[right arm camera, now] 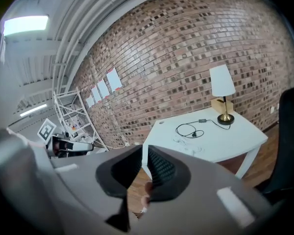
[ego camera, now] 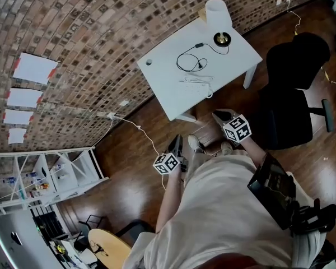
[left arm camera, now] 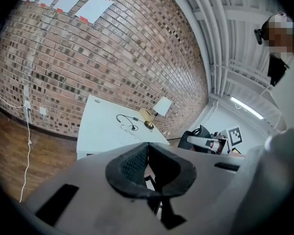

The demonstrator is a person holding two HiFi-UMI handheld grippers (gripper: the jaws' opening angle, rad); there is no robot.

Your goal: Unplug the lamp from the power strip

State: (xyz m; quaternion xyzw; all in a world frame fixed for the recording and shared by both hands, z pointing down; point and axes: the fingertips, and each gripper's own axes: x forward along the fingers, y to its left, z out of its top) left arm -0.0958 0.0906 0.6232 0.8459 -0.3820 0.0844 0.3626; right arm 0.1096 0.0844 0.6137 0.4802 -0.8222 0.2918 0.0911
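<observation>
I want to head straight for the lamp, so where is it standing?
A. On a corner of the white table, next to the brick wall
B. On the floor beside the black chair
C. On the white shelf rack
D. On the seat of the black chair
A: the head view shows the lamp standing on the corner of the white table that lies closest to the brick wall.
</observation>
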